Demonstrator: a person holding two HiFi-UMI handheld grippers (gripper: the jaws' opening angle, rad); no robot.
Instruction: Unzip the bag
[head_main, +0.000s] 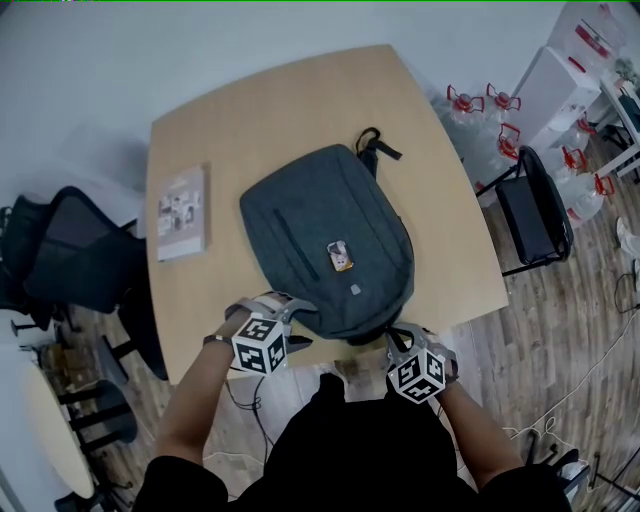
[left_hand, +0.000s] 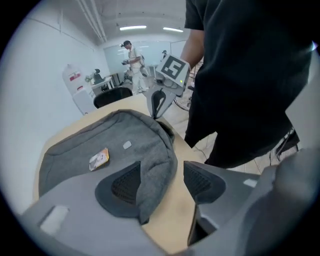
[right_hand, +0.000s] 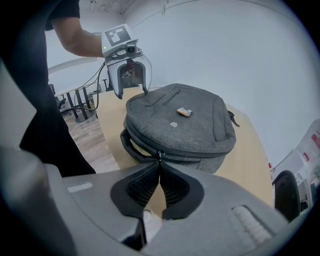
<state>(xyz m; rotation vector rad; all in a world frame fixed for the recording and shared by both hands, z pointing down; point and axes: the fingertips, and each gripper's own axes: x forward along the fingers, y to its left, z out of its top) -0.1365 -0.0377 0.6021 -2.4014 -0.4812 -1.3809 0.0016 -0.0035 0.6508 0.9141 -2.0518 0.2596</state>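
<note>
The bag (head_main: 325, 235) is laid flat on the table (head_main: 200, 130), by its near edge. Only in the right gripper view is the right gripper (right_hand: 160, 167) seen pinched together on the zipper pull (right_hand: 159, 156). In the left gripper view the left gripper (left_hand: 162, 172) is shown spread wide, with bag fabric loose between its jaws.

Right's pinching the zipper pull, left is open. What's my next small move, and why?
Probably close the left gripper on the backpack corner lying between its open jaws: the right gripper pinches the zipper pull, so bracing the bag first should keep it from sliding.
</note>
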